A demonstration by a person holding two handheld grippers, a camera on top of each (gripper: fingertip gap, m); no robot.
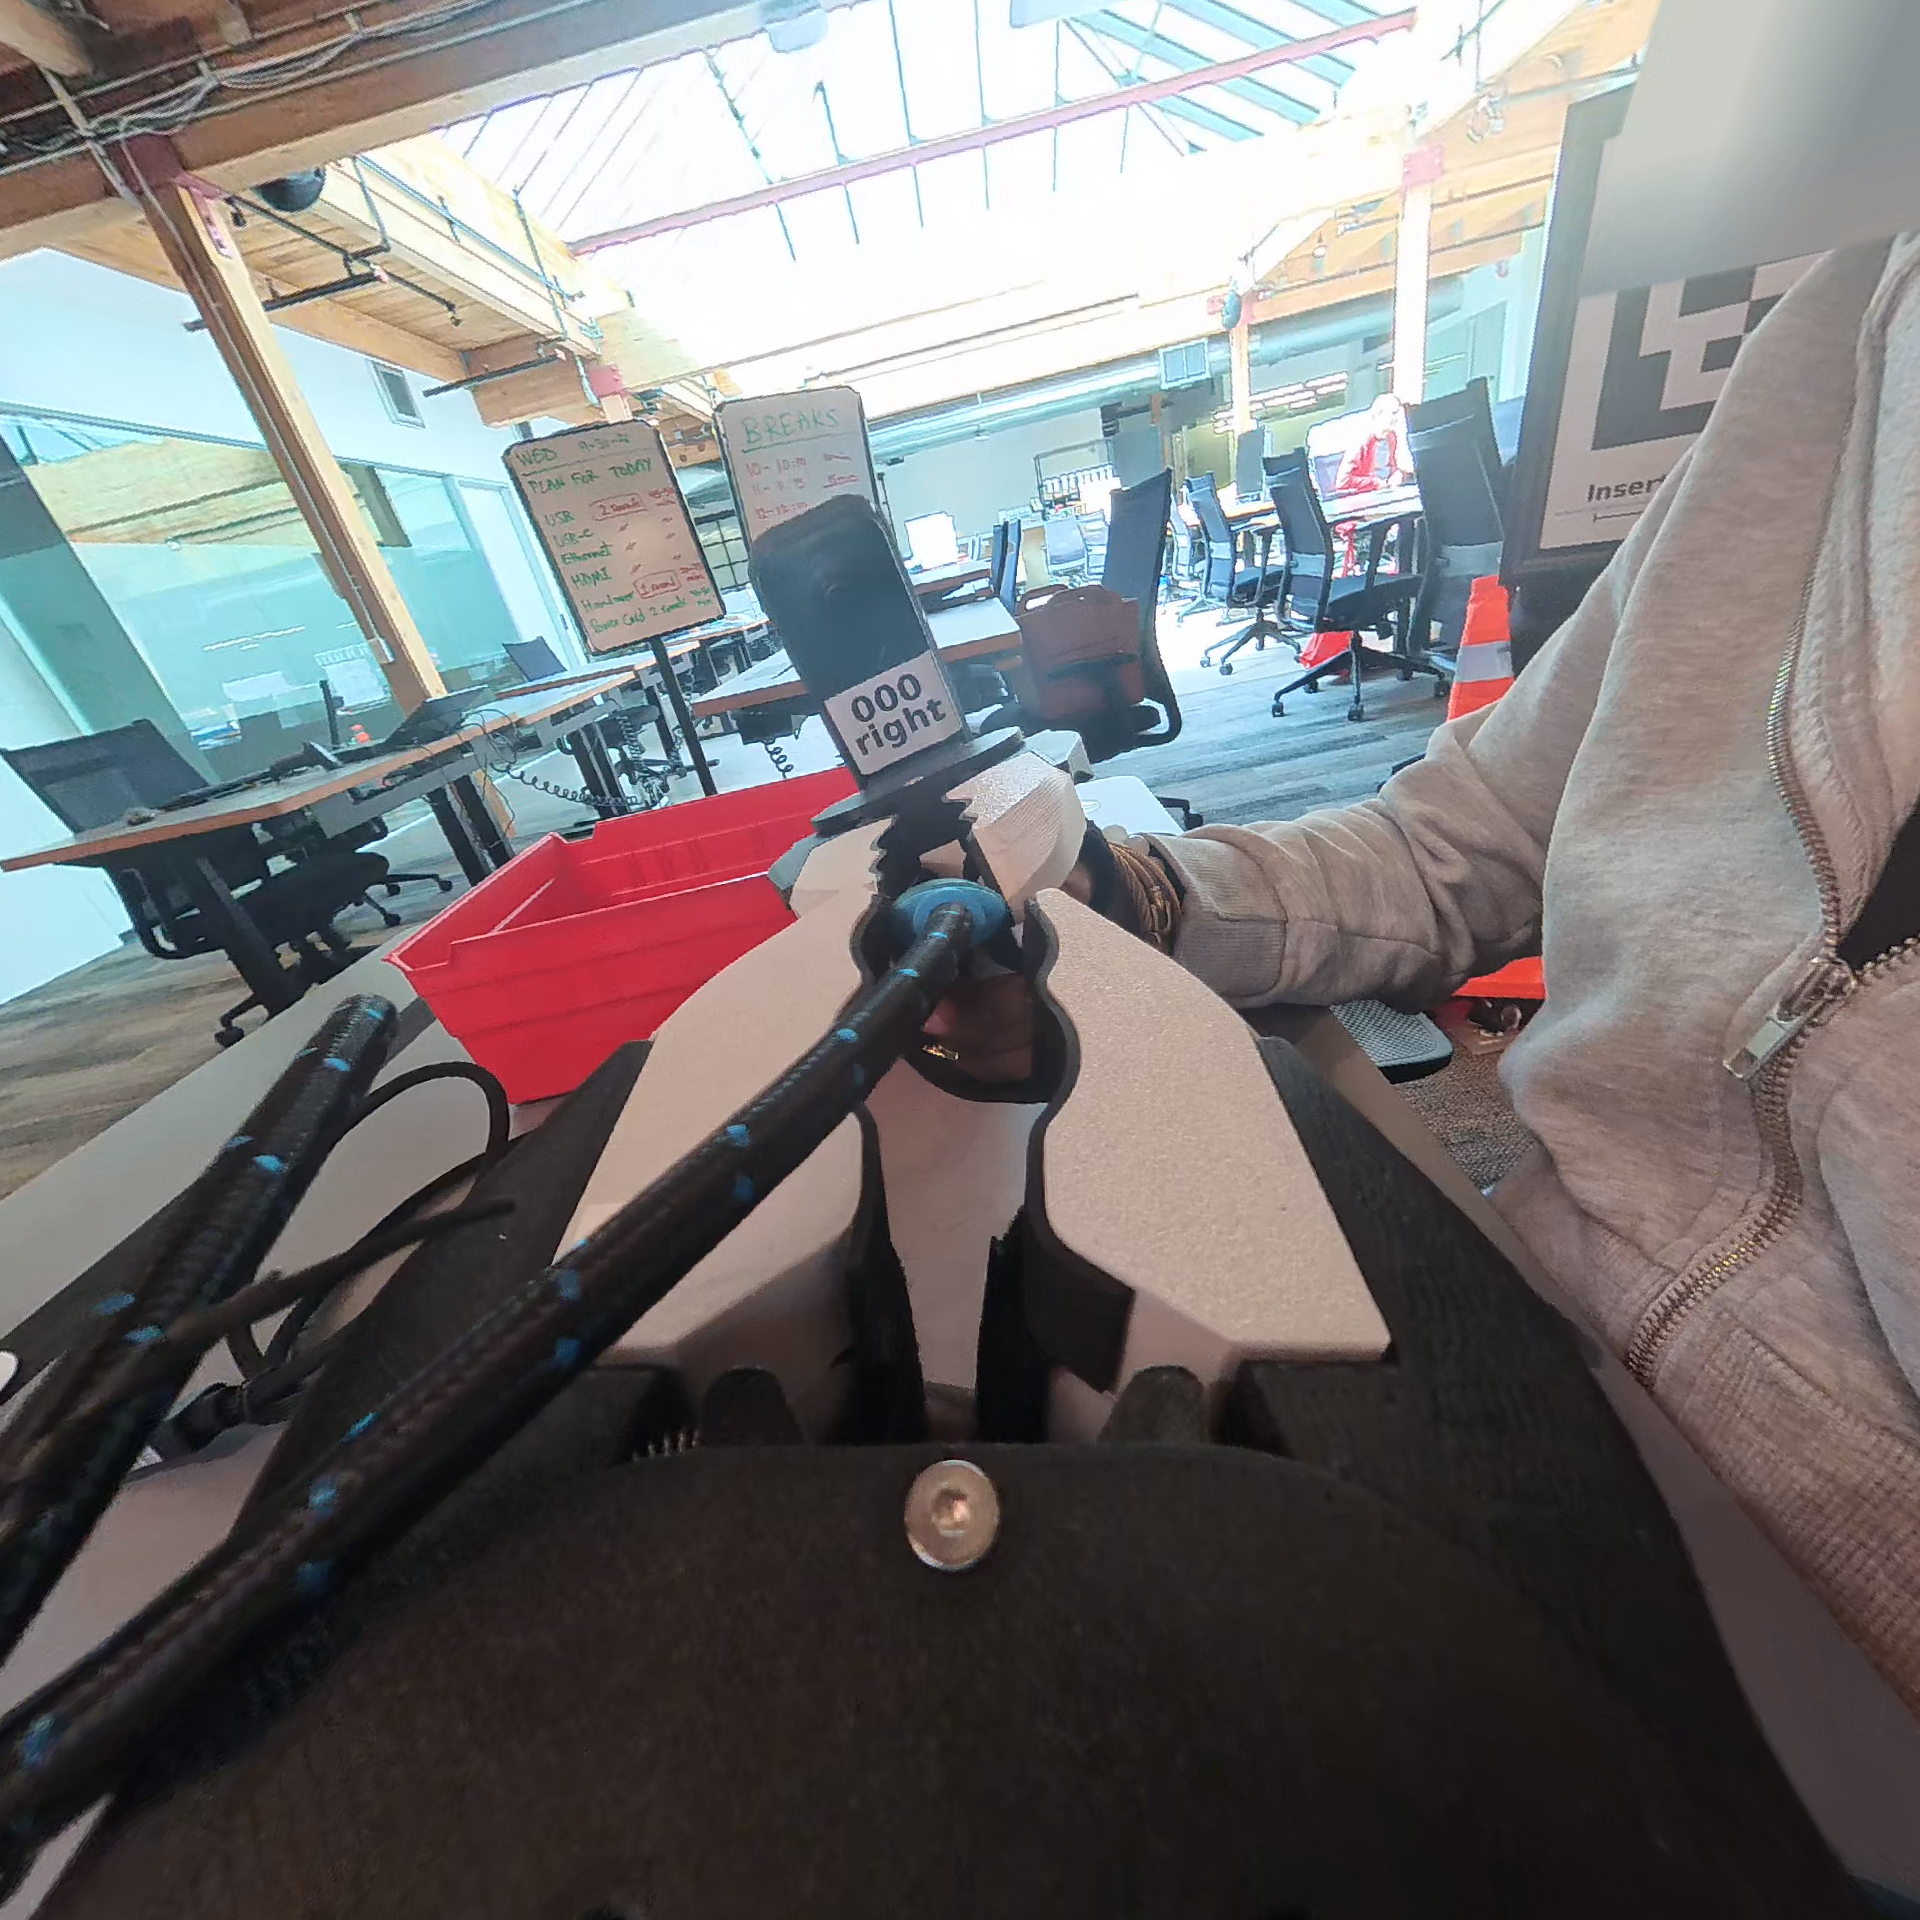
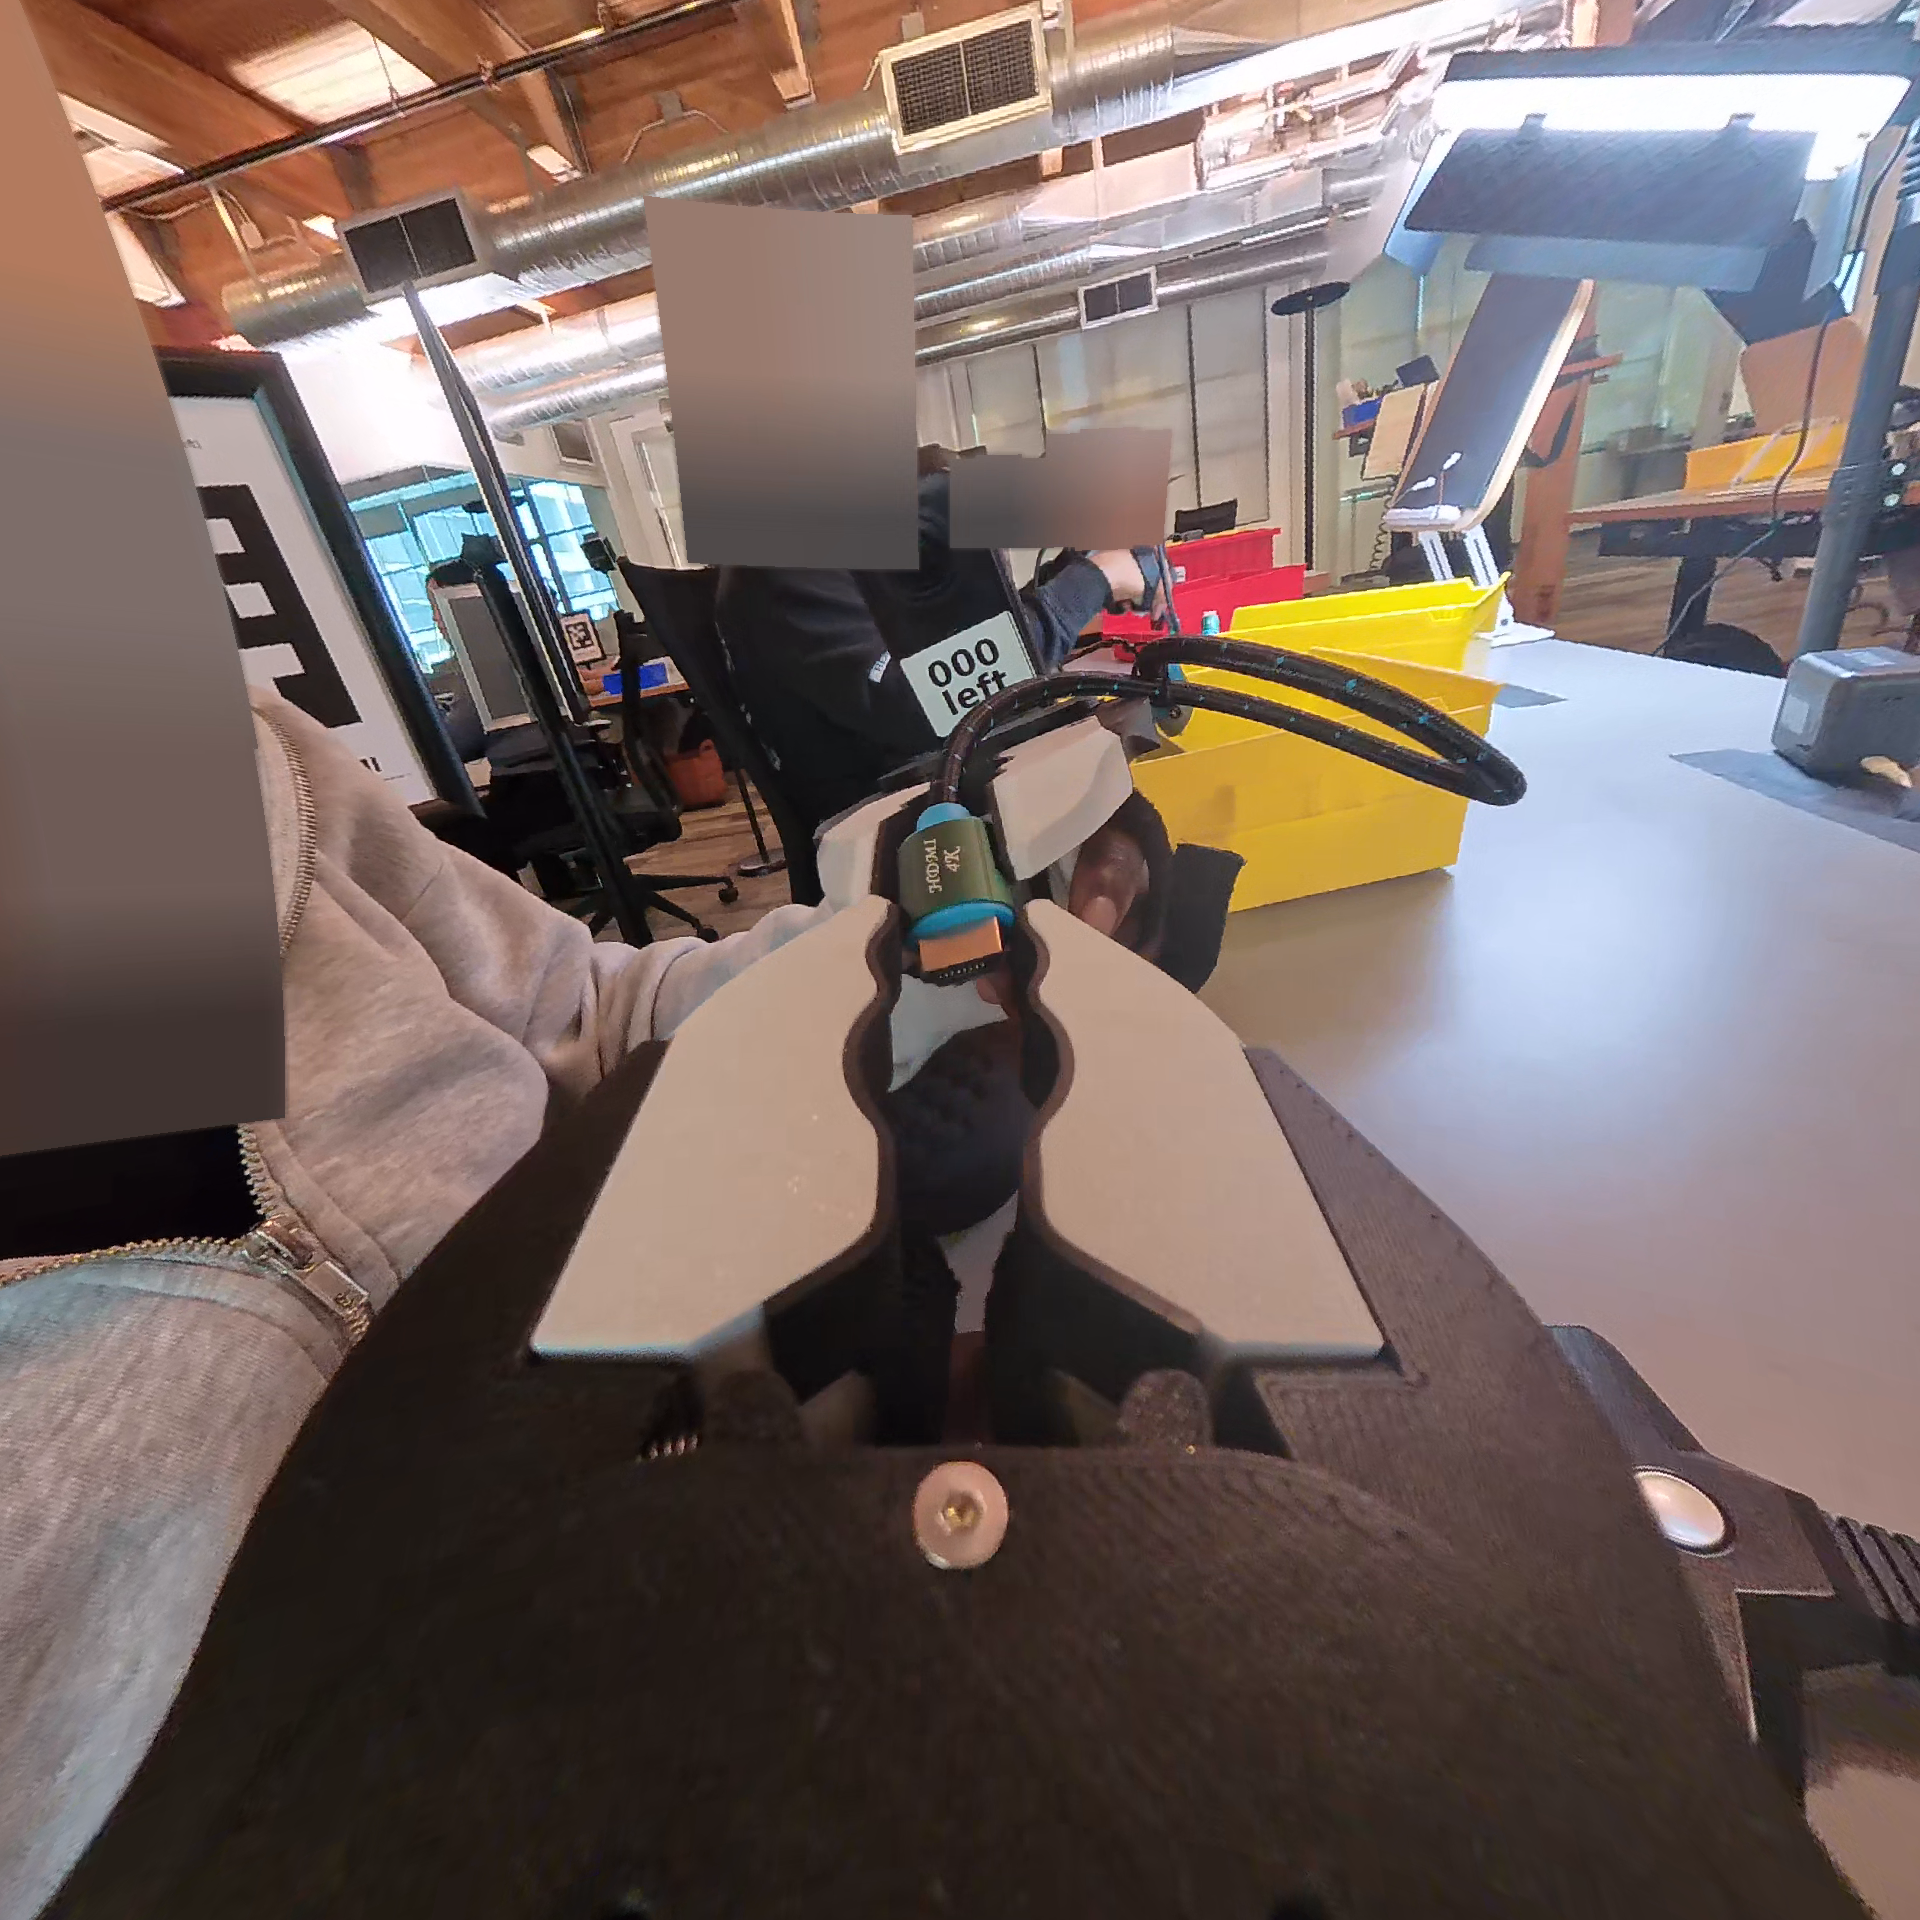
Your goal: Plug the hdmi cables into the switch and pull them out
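An HDMI plug (image 2: pixel 951 878) with a green body, blue collars and a gold tip is held in the air between the two grippers, which face each other. Its gold tip points toward the right wrist camera. My right gripper (image 2: pixel 956 925) is closed on the plug's front end. My left gripper (image 1: pixel 951 920) is closed on its rear, by the blue collar (image 1: pixel 935 920). The black braided cable (image 1: pixel 623 1195) with blue flecks runs back over my left finger and loops to the right in the right wrist view (image 2: pixel 1351 717). No switch is in view.
A red bin (image 1: pixel 582 935) stands on the grey table behind the grippers. A yellow bin (image 2: pixel 1330 790) and a grey device (image 2: pixel 1849 717) stand on the table (image 2: pixel 1558 987). A person in a grey hoodie (image 1: pixel 1662 831) holds the grippers. A thin black cord (image 1: pixel 416 1143) lies on the table.
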